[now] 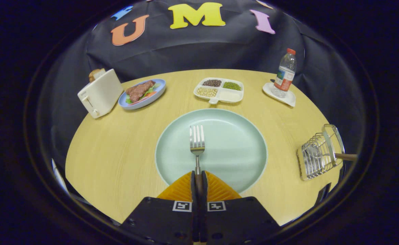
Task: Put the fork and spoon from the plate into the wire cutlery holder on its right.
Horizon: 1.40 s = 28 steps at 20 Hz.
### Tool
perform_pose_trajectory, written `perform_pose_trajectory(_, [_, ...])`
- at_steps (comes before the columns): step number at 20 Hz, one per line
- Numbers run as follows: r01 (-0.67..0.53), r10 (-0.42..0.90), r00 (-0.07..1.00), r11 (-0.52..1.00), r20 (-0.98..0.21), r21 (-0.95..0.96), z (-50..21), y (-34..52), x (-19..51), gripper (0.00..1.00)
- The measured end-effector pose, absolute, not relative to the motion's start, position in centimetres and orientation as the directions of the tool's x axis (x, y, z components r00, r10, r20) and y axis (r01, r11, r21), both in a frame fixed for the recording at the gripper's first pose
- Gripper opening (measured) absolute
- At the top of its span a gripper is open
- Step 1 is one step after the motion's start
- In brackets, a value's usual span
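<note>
The tool point(199, 177) is closed on the handle of the silver metal fork point(197, 143), over the pale green round plate point(240, 149). The wire cutlery holder point(316, 156), far right on the desk point(117, 149), already holds one wooden-handled utensil, probably the spoon.

The gripper point(199, 177) has both fingers pressed on the handle of the fork point(197, 143), whose tines reach ahead over the plate point(233, 143) on the table point(117, 149). The wire holder point(318, 153) stands right of the plate. Beyond the plate, left to right: toaster point(99, 93), meat dish point(142, 93), divided tray point(219, 90), bottle point(285, 71) on a small dish point(286, 97).
</note>
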<state>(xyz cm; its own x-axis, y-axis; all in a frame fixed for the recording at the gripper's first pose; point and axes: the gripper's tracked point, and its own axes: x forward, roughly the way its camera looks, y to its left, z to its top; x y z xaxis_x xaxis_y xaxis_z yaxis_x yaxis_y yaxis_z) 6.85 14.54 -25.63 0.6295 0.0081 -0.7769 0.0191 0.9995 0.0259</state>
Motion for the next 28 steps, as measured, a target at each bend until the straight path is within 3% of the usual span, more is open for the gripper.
perform_pose_trajectory(15, [0.09, -0.022, 0.728, 0.994, -0.685, 0.063, -18.1, 4.7, 2.6, 0.02])
perform_pose_trajectory(28, [0.198, -0.091, 0.741, 0.976, -0.665, 0.086, -15.6, -5.7, 1.4, 0.02])
